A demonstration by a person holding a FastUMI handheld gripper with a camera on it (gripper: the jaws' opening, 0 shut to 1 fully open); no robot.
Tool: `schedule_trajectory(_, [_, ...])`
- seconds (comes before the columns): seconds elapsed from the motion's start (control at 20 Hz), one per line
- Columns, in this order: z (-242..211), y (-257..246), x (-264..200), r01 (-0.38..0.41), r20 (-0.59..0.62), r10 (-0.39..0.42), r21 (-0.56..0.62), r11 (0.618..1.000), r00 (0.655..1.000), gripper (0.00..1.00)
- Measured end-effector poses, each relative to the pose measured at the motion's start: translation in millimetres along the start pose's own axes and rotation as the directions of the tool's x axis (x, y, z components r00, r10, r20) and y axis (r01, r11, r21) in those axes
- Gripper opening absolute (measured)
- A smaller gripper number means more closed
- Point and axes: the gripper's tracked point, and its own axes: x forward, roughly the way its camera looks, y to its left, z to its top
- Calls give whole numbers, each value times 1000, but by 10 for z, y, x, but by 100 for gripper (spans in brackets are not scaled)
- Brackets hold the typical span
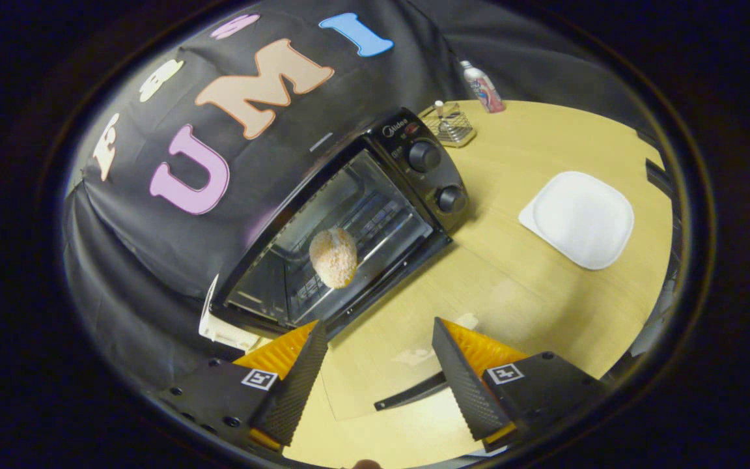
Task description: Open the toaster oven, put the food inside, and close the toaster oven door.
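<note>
The gripper (378,339) is spread wide and empty above the lowered glass door (401,384), with the bread (333,257) inside the toaster oven (349,221) beyond.

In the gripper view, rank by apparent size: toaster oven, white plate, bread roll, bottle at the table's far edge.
1. toaster oven
2. white plate
3. bread roll
4. bottle, though farthest off, so unsure against the roll.

The gripper is open, holding nothing.
</note>
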Motion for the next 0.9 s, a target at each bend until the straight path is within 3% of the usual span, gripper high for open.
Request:
schedule_trajectory(0.45, [-541,-521,-300,113,-106,-142,-239,965,984,100])
schedule_trajectory(0.65, [-752,-760,-336,163,-139,-235,-397,903,962,100])
schedule_trajectory(0.9, [-1004,-811,-232,127,-179,-253,-518,846,951,100])
